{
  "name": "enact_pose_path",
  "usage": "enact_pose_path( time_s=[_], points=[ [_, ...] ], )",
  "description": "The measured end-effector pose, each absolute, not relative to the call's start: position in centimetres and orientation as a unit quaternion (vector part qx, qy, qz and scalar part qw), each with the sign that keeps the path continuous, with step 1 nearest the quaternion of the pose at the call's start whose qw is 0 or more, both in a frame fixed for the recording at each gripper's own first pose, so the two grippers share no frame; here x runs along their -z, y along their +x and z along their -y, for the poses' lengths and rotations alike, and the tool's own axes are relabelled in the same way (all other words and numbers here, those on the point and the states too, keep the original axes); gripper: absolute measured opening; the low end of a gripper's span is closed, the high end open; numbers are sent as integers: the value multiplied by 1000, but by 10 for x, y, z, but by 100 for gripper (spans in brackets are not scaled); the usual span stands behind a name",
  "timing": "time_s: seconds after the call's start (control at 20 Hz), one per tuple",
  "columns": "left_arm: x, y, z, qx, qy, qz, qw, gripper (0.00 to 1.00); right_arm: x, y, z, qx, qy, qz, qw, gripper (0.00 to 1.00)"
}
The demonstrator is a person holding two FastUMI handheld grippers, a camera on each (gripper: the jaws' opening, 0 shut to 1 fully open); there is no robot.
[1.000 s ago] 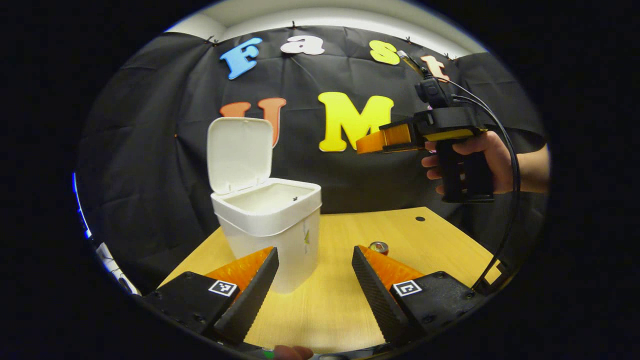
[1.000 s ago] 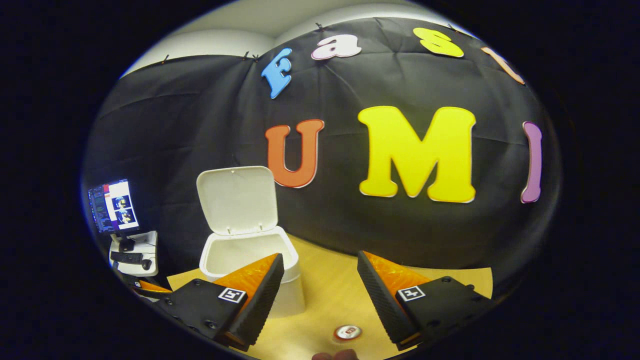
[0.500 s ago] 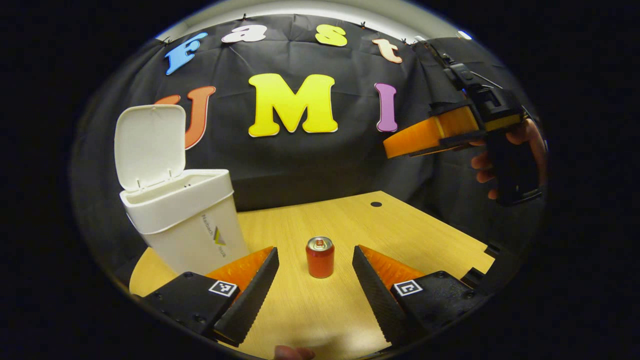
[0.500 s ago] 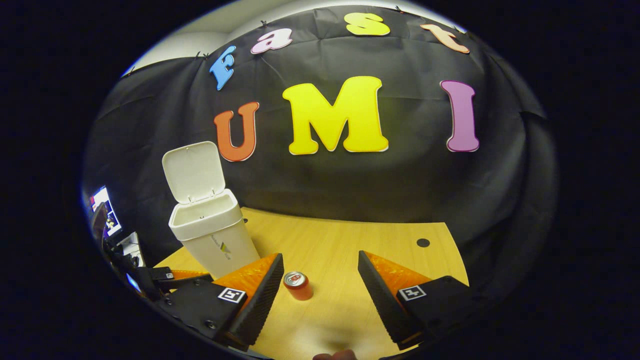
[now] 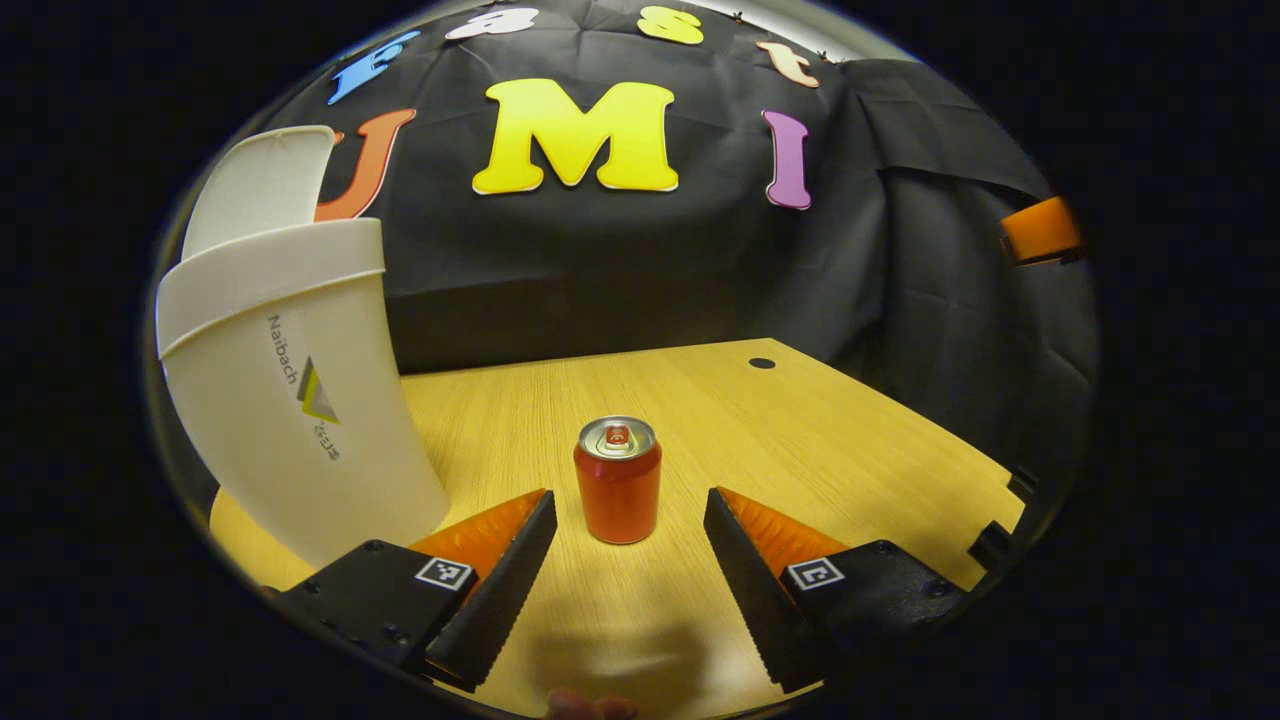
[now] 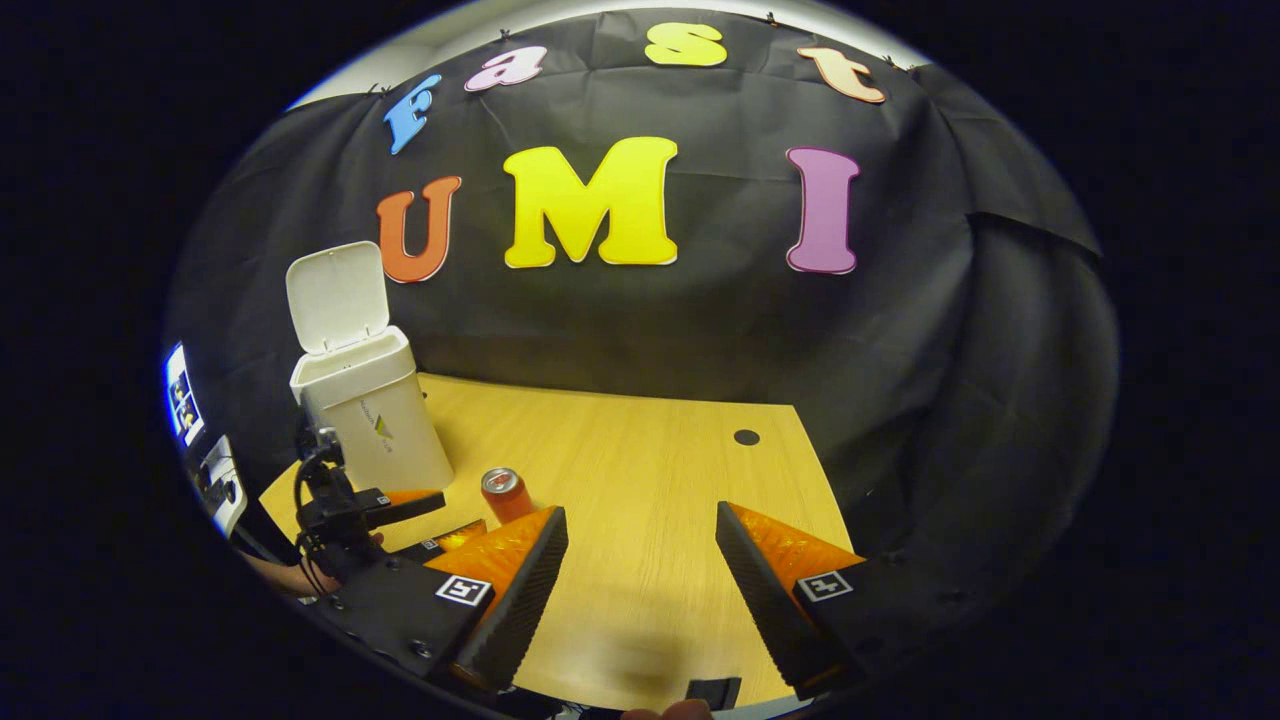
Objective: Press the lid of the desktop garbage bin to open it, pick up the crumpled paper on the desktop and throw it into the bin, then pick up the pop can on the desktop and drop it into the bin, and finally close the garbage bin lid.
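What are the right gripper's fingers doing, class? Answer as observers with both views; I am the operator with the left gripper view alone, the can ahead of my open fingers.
Observer: In the right gripper view, the right gripper is open over bare desktop, holding nothing.
Operator: Is the bin's lid fully up?
Observer: Yes, the lid stands upright behind the bin, leaving its mouth uncovered.
Operator: Is my gripper touching the can?
Observer: No. Seen from the side, the left gripper is apart from the pop can, which stands upright just beyond its fingertips.
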State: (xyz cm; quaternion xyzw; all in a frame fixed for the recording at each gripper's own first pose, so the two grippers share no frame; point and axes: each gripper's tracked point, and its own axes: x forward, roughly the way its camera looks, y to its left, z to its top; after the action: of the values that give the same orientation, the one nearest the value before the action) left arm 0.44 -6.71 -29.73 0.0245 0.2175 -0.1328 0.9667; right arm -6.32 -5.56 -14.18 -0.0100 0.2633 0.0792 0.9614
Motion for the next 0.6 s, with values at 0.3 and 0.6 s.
enact_pose_path(
  time_s=[0.3, 0.6],
  points=[
    [338, 26, 68, 132, 22, -257, 957, 98, 154, -76, 83, -47, -18, -280, 959, 95],
    [365, 41, 69, 131, 28, -289, 948, 98, 167, -73, 85, -48, -33, -299, 952, 95]
  ],
)
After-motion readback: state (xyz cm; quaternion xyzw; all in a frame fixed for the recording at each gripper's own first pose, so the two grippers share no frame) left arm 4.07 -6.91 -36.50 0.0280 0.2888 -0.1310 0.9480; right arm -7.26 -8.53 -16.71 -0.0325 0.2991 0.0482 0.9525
